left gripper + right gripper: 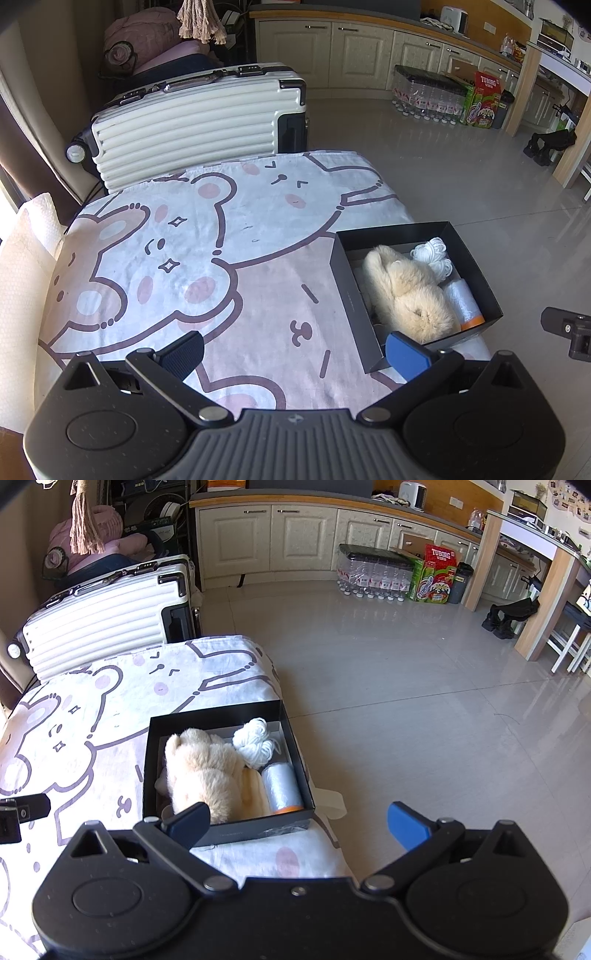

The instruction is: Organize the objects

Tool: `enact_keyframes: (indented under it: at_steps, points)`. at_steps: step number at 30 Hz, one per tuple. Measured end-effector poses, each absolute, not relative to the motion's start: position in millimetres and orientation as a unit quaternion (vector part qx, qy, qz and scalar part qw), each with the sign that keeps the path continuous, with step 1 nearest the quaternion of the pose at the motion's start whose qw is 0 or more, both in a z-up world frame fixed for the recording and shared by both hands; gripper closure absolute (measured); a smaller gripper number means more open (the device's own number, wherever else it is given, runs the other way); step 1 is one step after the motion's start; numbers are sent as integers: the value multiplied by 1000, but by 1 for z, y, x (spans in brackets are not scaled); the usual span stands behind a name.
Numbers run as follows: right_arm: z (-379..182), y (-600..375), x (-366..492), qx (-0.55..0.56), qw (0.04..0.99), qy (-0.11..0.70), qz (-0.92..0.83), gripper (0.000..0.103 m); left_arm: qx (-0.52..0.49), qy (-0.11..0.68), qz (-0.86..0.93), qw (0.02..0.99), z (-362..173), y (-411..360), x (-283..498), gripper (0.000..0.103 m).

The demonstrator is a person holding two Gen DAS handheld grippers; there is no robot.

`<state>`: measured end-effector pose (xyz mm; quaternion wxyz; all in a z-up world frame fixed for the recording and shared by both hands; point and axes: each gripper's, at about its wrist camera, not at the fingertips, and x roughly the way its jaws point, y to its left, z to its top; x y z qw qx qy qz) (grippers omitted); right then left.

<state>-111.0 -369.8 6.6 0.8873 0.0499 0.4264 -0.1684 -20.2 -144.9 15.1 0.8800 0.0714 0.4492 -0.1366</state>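
A black cardboard box point(221, 716) sits at the right edge of a table covered by a cartoon-bear cloth point(177, 258), its far right corner just at the cloth's edge. Inside lie a cream plush toy point(199, 771) along the left side, a bundle of white cord point(255, 742) in the far right corner, and a roll of clear plastic bags point(280, 786) with an orange end along the right wall, touching the toy.

The left gripper point(295, 352) hovers over the cloth near the table's near edge, jaws spread wide and empty, its blue finger just beside the box's near corner. The right gripper point(297, 825) hangs at the near right corner, jaws also wide and empty.

A white ribbed suitcase point(192, 125) stands beyond the table's far edge.
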Motion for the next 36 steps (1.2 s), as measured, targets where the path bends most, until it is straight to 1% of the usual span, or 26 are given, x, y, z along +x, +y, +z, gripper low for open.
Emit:
enact_keyframes:
  at_steps: [36]
  points:
    - [8, -370, -111, 43, 887, 429, -165, 0, 78, 445, -135, 882, 16, -148, -22, 0]
